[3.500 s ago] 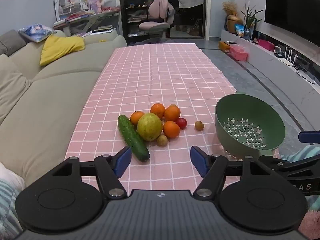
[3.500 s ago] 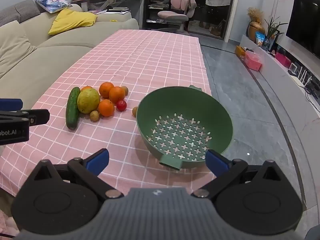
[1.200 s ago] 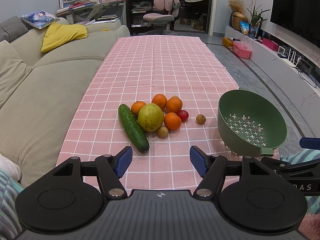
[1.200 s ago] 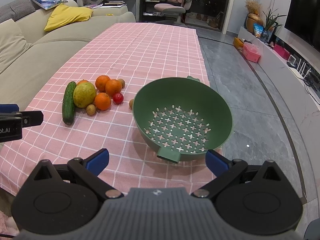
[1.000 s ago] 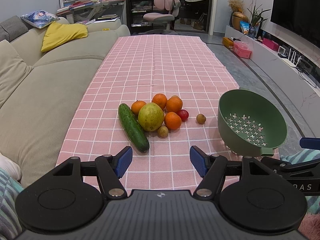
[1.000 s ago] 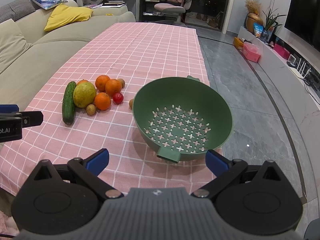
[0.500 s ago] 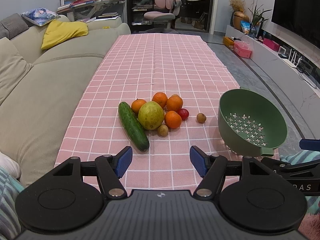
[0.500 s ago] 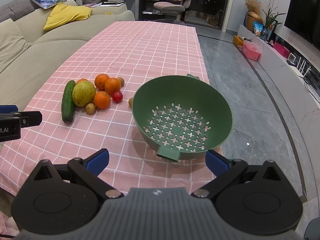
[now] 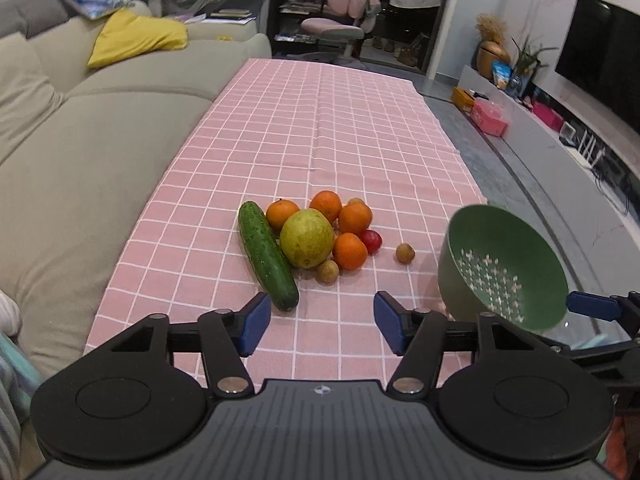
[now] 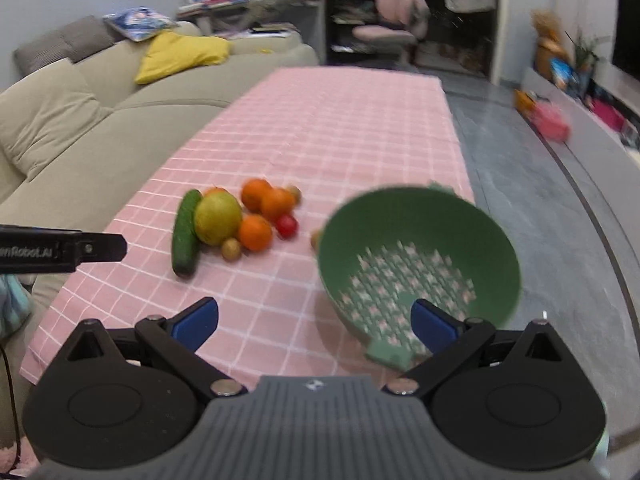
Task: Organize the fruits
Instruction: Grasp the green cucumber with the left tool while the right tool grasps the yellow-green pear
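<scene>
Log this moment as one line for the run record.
left gripper: closing, nothing between | right gripper: open, empty | fruit pile: on cloth | colander: empty

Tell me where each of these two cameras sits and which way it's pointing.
Left wrist: sits on the left tool, facing down the pink tablecloth at the fruit pile; its closing blue pads hold nothing.
Right wrist: sits on the right tool, facing the green colander; the left tool's tip shows at the left edge.
Shared: cucumber, colander, sofa.

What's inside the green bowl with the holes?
Nothing. The bowl shows only its holed bottom; all the fruit is beside it on the cloth. The near wall's inside is hidden.
</scene>
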### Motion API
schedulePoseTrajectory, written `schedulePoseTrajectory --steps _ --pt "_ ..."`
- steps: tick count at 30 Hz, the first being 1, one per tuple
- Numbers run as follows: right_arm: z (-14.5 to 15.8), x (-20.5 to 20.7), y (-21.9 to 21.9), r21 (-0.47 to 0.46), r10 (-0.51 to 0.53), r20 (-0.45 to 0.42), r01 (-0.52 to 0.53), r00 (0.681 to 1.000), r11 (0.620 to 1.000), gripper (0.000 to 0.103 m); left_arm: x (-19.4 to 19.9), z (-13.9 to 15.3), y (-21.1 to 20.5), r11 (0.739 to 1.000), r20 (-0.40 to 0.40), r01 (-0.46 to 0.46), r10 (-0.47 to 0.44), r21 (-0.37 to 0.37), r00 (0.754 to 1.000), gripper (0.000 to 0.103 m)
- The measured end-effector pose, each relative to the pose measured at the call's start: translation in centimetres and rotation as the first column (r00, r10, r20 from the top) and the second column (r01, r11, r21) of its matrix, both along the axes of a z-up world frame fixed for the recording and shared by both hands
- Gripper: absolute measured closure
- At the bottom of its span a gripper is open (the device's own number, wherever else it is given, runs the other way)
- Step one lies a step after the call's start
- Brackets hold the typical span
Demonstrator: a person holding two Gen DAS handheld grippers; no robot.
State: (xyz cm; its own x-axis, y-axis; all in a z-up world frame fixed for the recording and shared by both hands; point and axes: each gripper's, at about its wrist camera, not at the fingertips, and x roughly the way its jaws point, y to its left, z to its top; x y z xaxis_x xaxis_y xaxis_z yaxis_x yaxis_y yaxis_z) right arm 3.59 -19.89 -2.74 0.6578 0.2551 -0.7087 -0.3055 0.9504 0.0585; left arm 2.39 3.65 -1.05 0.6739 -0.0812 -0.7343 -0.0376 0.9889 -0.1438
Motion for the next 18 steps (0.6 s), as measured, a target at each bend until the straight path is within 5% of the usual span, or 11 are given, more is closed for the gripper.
schedulePoseTrajectory --steps 7,12,18 --pt "0.3 3.6 3.2 0.018 0.137 0.02 -0.137 0.99 0.99 0.021 3.4 -0.7 2.5 0.995 -0.067 -0.078 0.074 -0.06 0.995 0.052" --pt "-0.4 7.3 5.9 0.083 0.18 -0.008 -0.178 0.984 0.98 0.035 6.2 -2.2 4.9 0.977 -0.123 -0.157 0.14 -0.146 0.983 0.052" --pt "-3.0 12.1 9.1 0.154 0.174 -0.083 -0.16 0.981 0.975 0.038 9.3 -5.1 7.9 0.939 -0.186 -0.26 0.22 -0.224 0.958 0.054"
